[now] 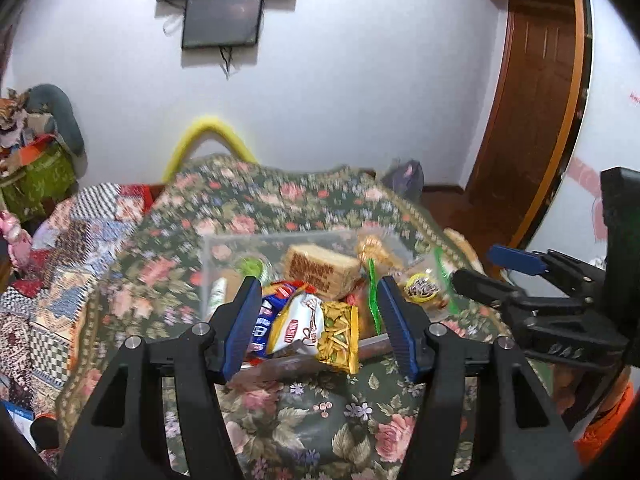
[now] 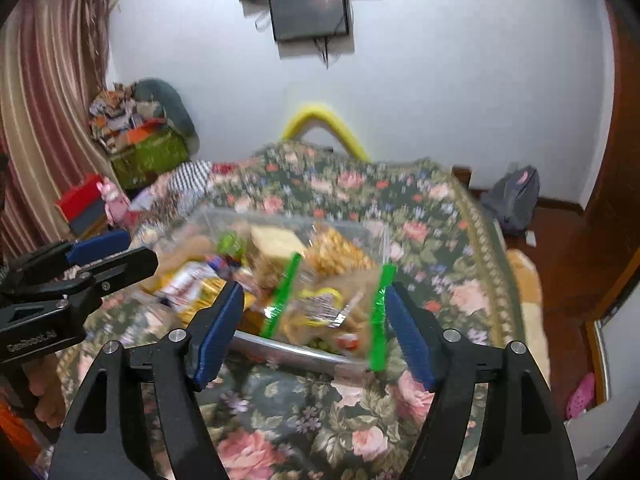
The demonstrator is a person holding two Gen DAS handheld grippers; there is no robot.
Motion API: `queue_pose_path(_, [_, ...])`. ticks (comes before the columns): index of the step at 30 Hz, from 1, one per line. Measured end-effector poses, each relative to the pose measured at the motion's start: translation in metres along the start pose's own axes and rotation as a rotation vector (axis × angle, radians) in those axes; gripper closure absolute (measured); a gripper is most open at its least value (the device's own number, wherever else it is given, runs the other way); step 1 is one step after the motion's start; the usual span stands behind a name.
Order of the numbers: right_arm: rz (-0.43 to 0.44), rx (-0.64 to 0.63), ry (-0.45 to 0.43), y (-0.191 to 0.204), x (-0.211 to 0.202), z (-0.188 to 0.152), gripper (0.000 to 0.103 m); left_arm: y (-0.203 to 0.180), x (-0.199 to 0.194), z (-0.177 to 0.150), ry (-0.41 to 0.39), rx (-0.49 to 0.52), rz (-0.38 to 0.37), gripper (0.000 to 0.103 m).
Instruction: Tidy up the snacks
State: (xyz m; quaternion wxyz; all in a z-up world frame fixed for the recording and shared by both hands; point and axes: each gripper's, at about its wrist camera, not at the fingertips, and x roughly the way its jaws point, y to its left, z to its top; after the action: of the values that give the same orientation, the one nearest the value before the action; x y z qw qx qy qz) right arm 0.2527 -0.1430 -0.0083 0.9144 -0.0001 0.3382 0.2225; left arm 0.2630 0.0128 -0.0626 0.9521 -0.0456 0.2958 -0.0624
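Both tongs stand apart and hold nothing. Left tongs (image 1: 316, 320) hover over the near rim of the clear bin (image 1: 280, 236), which sits on the flowered bedspread (image 1: 320, 408); right tongs (image 2: 316, 328) hover at the same bin's near right corner, as seen from their own camera.

Finding, left view: the snack heap lies dead ahead at 12 o'clock from the left tongs. A white packet (image 1: 294, 326) and a yellow mixed-snack packet (image 1: 340, 336) sit framed between the fingers, each with its long axis running roughly 12 to 6, in line with the reach. A tan wafer block (image 1: 322, 272) lies beyond them, deeper in the bin.

Finding, right view: a clear zip bag with green seal strips (image 2: 320, 304) lies at 12 o'clock between the right fingers, draped over the bin's near wall (motion blur hides its exact contents). Its strips run roughly 12 to 6.

Judgement: each tool is nearer its own target, left for the packets and right for the zip bag. The right tongs appear at 3 o'clock in the left view, close alongside, so crowding is the risk.
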Motion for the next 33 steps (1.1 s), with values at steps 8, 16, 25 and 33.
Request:
queue_pose_path(8, [0.038, -0.015, -0.189, 0.031, -0.096, 0.014, 0.026, -0.003, -0.092, 0.008, -0.167, -0.043, 0.002, 0.043])
queue_pose_path(16, [0.054, -0.020, -0.329, 0.060, -0.159, 0.010, 0.016, -0.021, -0.173, 0.002, -0.324, 0.004, 0.046, 0.020])
queue_pose_path(25, [0.027, -0.022, -0.369, 0.072, -0.179, -0.003, 0.000, -0.033, -0.209, -0.012, -0.379, 0.041, 0.089, 0.004])
queue_pose_path(33, [-0.002, -0.021, -0.365, 0.072, -0.185, -0.016, 0.000, -0.043, -0.215, -0.021, -0.378, 0.072, 0.104, 0.001])
